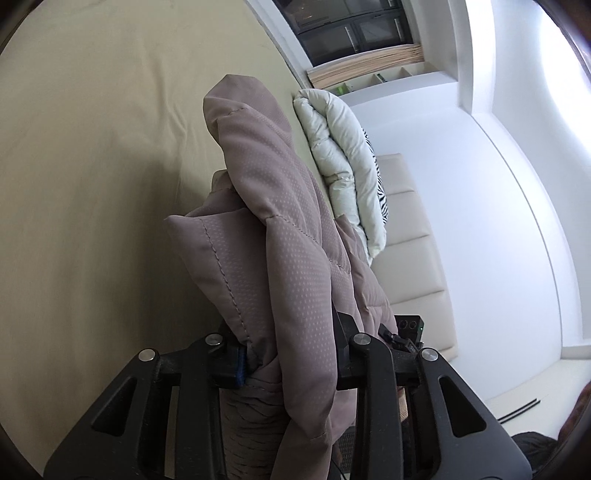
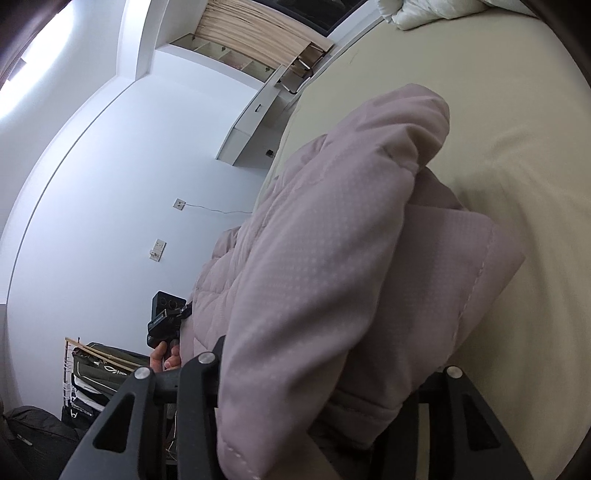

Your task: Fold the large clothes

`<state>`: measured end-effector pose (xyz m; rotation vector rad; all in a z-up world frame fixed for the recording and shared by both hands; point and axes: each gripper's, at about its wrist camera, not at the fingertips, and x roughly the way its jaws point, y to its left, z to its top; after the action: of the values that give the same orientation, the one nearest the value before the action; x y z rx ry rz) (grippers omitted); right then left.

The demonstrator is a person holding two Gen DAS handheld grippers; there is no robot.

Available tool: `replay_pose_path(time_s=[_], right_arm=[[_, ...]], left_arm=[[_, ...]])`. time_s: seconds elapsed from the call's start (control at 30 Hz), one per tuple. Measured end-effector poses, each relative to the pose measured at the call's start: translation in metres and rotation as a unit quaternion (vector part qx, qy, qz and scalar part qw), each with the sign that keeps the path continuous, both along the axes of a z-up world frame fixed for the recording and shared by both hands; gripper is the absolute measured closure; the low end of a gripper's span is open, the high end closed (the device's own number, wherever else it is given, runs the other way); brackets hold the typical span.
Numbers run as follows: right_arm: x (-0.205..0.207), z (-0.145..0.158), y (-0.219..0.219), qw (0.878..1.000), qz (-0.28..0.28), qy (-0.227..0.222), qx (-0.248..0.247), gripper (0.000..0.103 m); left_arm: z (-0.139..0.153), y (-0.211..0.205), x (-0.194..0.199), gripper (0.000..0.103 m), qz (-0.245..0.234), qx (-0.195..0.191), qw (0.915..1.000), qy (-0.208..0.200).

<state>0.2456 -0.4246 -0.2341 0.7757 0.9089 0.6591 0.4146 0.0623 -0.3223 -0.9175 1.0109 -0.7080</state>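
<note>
A puffy mauve quilted jacket (image 1: 273,236) hangs in front of both cameras above a beige bed sheet (image 1: 92,147). My left gripper (image 1: 288,365) is shut on a bunched fold of the jacket near its ribbed cuff. My right gripper (image 2: 317,391) is shut on another thick fold of the same jacket (image 2: 332,258), which drapes over the fingers and hides the tips. The other gripper (image 2: 164,325) shows in the right wrist view, held in a hand at the jacket's far side, and the right one shows in the left wrist view (image 1: 408,330).
A folded white duvet (image 1: 343,162) with a zebra-striped pillow lies at the bed's far side by a padded headboard (image 1: 417,258). White walls, a window with a wooden blind (image 2: 251,33), a white shelf unit (image 2: 255,125) and dark bags (image 2: 92,376) on the floor surround the bed.
</note>
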Motion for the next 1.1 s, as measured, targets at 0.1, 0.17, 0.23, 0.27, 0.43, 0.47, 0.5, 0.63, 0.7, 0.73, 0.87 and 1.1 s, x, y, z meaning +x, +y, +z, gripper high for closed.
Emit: replay_pose_path(time_s=[0.1, 0.17, 0.23, 0.27, 0.43, 0.47, 0.5, 0.63, 0.7, 0.73, 0.87, 1.1], right_arm=[[-0.025, -0.015, -0.002, 1.0, -0.014, 0.017, 0.009, 0.053], [-0.03, -0.039, -0.003, 0.999, -0.029, 0.046, 0.003, 0.053], [-0.033, -0.076, -0.01, 0.995, -0.056, 0.088, 0.006, 0.048], [-0.035, -0.09, -0.014, 0.994, -0.064, 0.091, 0.026, 0.045], [-0.039, -0.102, -0.016, 0.99, -0.101, 0.086, 0.035, 0.037], [-0.041, -0.101, -0.017, 0.99, -0.103, 0.091, 0.035, 0.035], [-0.048, -0.101, -0.018, 0.989, -0.105, 0.095, 0.031, 0.033], [-0.069, -0.094, -0.028, 0.984, -0.148, 0.1, 0.026, 0.028], [-0.088, -0.09, -0.038, 0.979, -0.176, 0.097, 0.023, 0.027], [-0.099, -0.086, -0.043, 0.977, -0.192, 0.095, 0.018, 0.027], [-0.142, -0.058, -0.05, 0.963, -0.25, 0.077, -0.061, 0.027], [-0.18, 0.012, -0.014, 0.951, -0.262, -0.002, -0.164, 0.021]], left_arm=[[-0.021, -0.007, -0.017, 0.075, 0.003, 0.023, 0.9994, 0.025], [-0.048, -0.015, -0.02, 0.074, 0.002, 0.061, 0.9969, 0.05], [-0.077, -0.013, -0.019, 0.067, 0.01, 0.031, 0.9968, 0.073], [-0.089, -0.011, -0.019, 0.064, 0.016, 0.01, 0.9962, 0.085], [-0.101, -0.021, -0.02, 0.056, 0.031, 0.01, 0.9952, 0.093], [-0.1, -0.017, -0.024, 0.055, 0.033, 0.011, 0.9954, 0.09], [-0.097, -0.014, -0.031, 0.056, 0.039, 0.011, 0.9956, 0.085], [-0.089, -0.002, -0.055, 0.056, 0.06, 0.024, 0.9954, 0.071], [-0.069, 0.002, -0.062, 0.056, 0.067, 0.049, 0.9952, 0.052], [-0.056, 0.005, -0.069, 0.056, 0.069, 0.067, 0.9946, 0.039], [0.0, -0.002, -0.104, 0.056, 0.081, 0.169, 0.9817, -0.033], [0.071, -0.062, -0.165, 0.043, 0.095, 0.26, 0.952, -0.13]])
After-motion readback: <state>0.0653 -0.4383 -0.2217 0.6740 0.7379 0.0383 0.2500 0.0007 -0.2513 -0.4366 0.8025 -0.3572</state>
